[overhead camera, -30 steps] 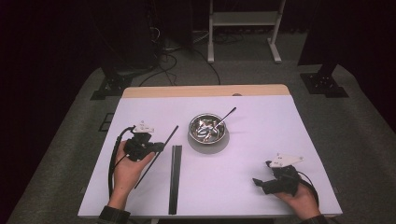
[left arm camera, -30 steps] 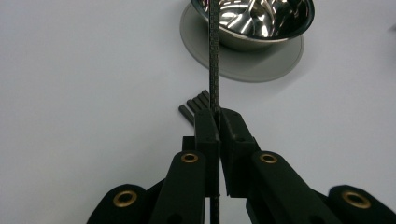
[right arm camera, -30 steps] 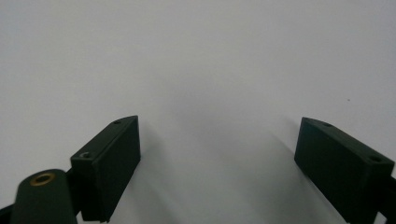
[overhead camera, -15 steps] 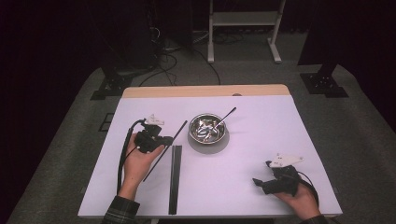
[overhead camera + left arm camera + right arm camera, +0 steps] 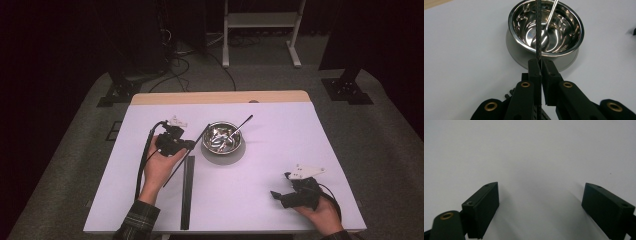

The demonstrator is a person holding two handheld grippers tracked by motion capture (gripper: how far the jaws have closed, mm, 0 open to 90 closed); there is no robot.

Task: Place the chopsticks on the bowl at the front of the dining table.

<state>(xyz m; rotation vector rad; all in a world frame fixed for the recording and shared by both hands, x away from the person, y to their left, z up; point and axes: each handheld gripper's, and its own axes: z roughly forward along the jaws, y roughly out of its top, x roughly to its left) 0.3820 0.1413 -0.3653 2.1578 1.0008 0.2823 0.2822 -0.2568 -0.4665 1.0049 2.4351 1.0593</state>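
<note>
Nearest the front edge of the worktop (image 5: 260, 210), toward its right corner, the right gripper (image 5: 278, 196) rests low with its jaws spread wide and nothing between them; in the right gripper view they frame only bare white surface. A flat black strip (image 5: 187, 192) lies lengthwise left of the middle, running back from the front edge, untouched. Just beyond it the left gripper (image 5: 541, 65) is clenched on a thin black rod (image 5: 186, 156), so the pick-up looks done to me. The rod slants from the person's left hand (image 5: 159, 167) up toward the steel bowl (image 5: 223, 139), and in the left gripper view it runs straight out between the closed jaws, its far end crossing over the bowl's near rim. A spoon (image 5: 549, 25) lies inside the bowl, its handle leaning out over the far rim. What seems left is to lower the rod into the bowl and let go; whether its tip touches the metal I cannot tell.
</note>
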